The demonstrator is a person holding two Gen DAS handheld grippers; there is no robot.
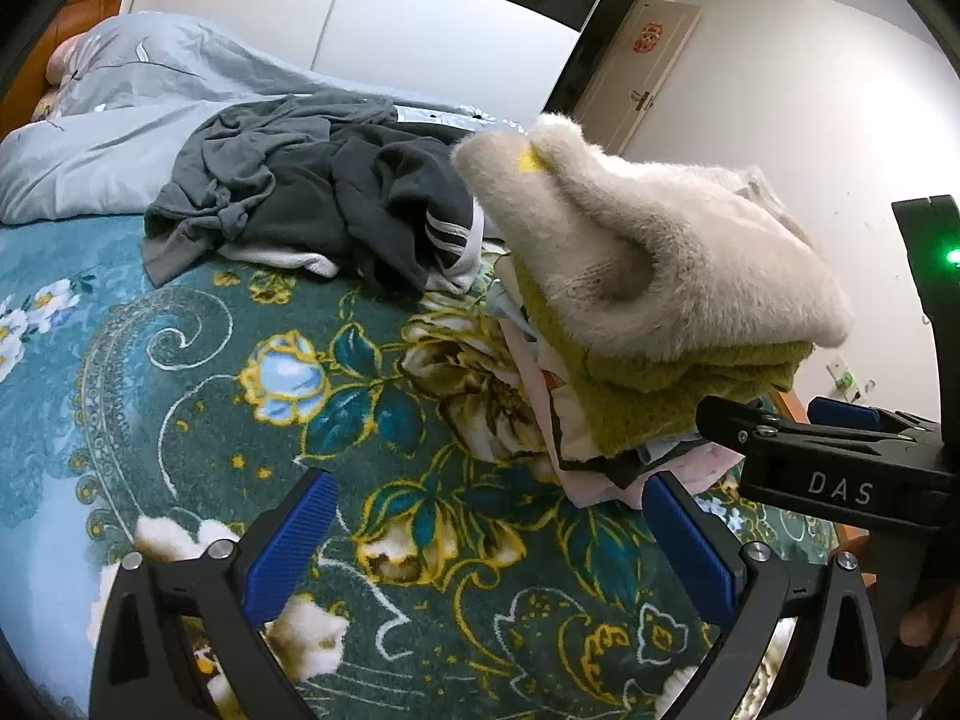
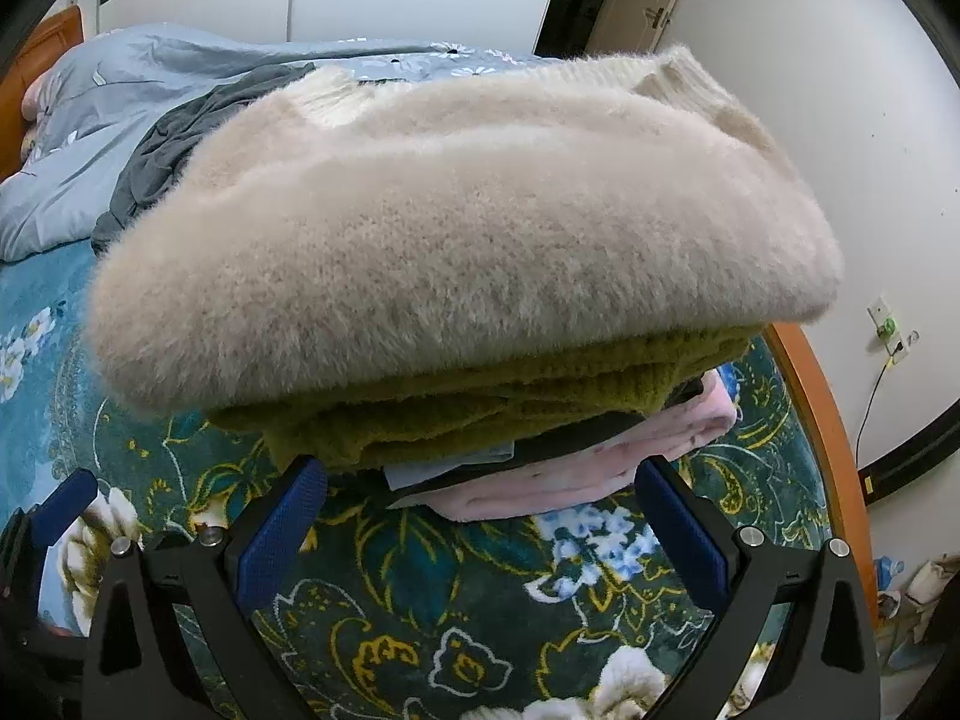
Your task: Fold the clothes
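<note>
A stack of folded clothes stands on the floral teal blanket (image 1: 252,396). A fuzzy cream sweater (image 2: 456,228) lies on top, then an olive knit (image 2: 480,402), with pink and pale blue garments (image 2: 570,468) beneath. Behind it lies a crumpled pile of dark grey clothes (image 1: 312,192) with a white-striped cuff. My left gripper (image 1: 489,534) is open over the blanket, with the stack ahead to its right. My right gripper (image 2: 480,510) is open just in front of the stack's bottom layers with nothing between its fingers. In the left wrist view the right gripper (image 1: 774,420) sits by the olive knit.
A light blue duvet (image 1: 120,120) is bunched at the far left by a wooden headboard (image 1: 90,6). White wardrobe doors (image 1: 372,30) and a room door (image 1: 648,72) stand behind. The bed's wooden edge (image 2: 810,408) runs on the right, near a wall socket (image 2: 888,324).
</note>
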